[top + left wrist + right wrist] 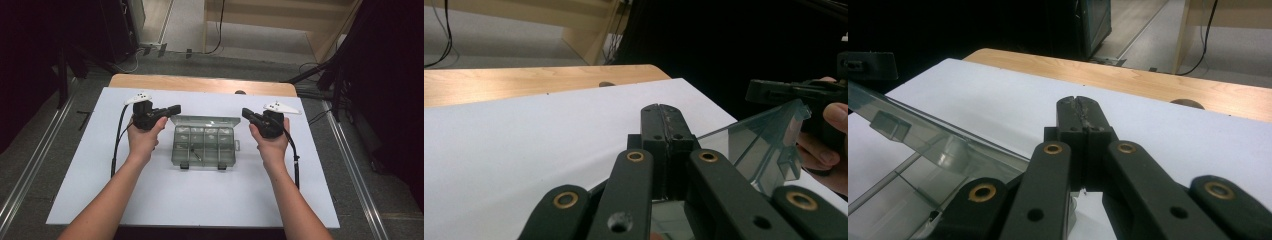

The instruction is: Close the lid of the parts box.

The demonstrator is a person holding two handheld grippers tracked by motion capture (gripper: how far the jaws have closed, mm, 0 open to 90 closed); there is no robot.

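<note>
Person's forearms enter from bottom edge. Left black two-jaw gripper just off rear left corner of clear grey plastic compartment box, jaws pressed together, holding nothing. Right black two-jaw gripper off rear right corner, jaws likewise together. Box sits mid white table sheet, lid raised; bare sheet all round.

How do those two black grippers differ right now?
The left gripper sits at the clear box's left rear corner, pointing right; the right gripper sits at its right rear corner, pointing left. Both are hand-held, with jaws shut, beside the raised lid.
</note>
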